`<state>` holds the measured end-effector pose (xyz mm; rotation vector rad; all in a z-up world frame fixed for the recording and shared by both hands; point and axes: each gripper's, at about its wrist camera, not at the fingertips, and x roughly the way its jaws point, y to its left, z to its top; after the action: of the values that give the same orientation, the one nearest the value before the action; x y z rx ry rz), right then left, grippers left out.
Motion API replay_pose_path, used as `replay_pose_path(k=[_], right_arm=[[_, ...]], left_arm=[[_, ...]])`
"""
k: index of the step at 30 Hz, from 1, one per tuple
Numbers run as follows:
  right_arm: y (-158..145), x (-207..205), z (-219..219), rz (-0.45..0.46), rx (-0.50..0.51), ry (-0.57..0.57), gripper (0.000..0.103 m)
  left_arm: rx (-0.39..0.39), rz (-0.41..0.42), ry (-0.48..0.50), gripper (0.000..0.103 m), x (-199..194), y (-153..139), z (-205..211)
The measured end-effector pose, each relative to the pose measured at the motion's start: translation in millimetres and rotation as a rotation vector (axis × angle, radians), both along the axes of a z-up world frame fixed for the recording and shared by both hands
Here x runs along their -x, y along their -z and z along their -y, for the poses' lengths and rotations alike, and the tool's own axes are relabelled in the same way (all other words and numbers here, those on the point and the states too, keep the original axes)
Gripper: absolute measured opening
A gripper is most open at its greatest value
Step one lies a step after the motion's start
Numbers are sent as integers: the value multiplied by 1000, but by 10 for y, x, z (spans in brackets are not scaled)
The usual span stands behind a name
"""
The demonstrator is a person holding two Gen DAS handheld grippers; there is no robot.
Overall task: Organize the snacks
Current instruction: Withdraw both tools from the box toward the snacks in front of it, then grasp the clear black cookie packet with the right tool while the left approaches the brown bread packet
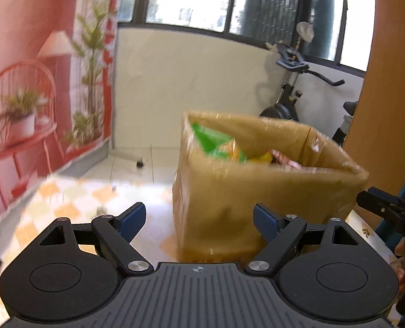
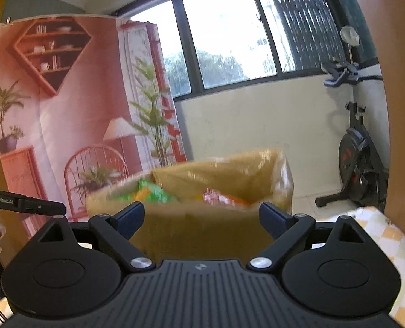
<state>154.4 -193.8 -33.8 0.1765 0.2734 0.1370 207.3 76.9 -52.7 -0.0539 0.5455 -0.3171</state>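
An open brown cardboard box (image 1: 257, 191) stands on the checkered table, with a green snack bag (image 1: 210, 142) and orange and pink packets (image 1: 281, 161) inside. My left gripper (image 1: 199, 218) is open and empty, just in front of the box's near left corner. In the right wrist view the box (image 2: 202, 218) fills the space ahead, with the green bag (image 2: 153, 191) and a pink-orange packet (image 2: 221, 199) showing over its rim. My right gripper (image 2: 202, 216) is open and empty, close to the box's near wall. The right gripper's body (image 1: 388, 213) shows at the left view's right edge.
The table has a yellow and white checkered cloth (image 1: 65, 199). A red printed backdrop (image 2: 65, 104) hangs at the left. An exercise bike (image 2: 358, 158) stands on the floor at the right, under the window. A wooden panel (image 1: 388, 95) rises at the far right.
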Motion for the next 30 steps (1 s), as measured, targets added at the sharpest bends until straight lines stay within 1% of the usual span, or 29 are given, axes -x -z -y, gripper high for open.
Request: replay_pose_path(k=[3,8,11,14,17,18,23,27,30], right_arm=[[166,14,-13,-48,2,0,93],[421,42,-31,-114,22,-7,93],[533,49,-54,-157,36,-13,93],[627,82,-60,-180,43,-33,93],[720,82,-65,-213,45,-32,93],[756,87,-62,-222,42,-30,93],[931,97,-62,-282,48,-42,93],[1075,161,-83,-304,75,-52,93],[1156,176,-110,-333,75,-68,91]], left_arm=[[21,-55,-27,87,63,214,-34],[17,-112,-47,87,150,479,-47],[7,-120,-40,87,184,539,-45],[-3,-123,-33,87,224,581,-21],[4,-143,-25,87,255,673,-5],[2,-151,-24,87,288,698,57],[-23,-179,-3,87,327,827,145],[-14,-200,1,87,381,926,199],[-27,-205,2,87,428,973,245]])
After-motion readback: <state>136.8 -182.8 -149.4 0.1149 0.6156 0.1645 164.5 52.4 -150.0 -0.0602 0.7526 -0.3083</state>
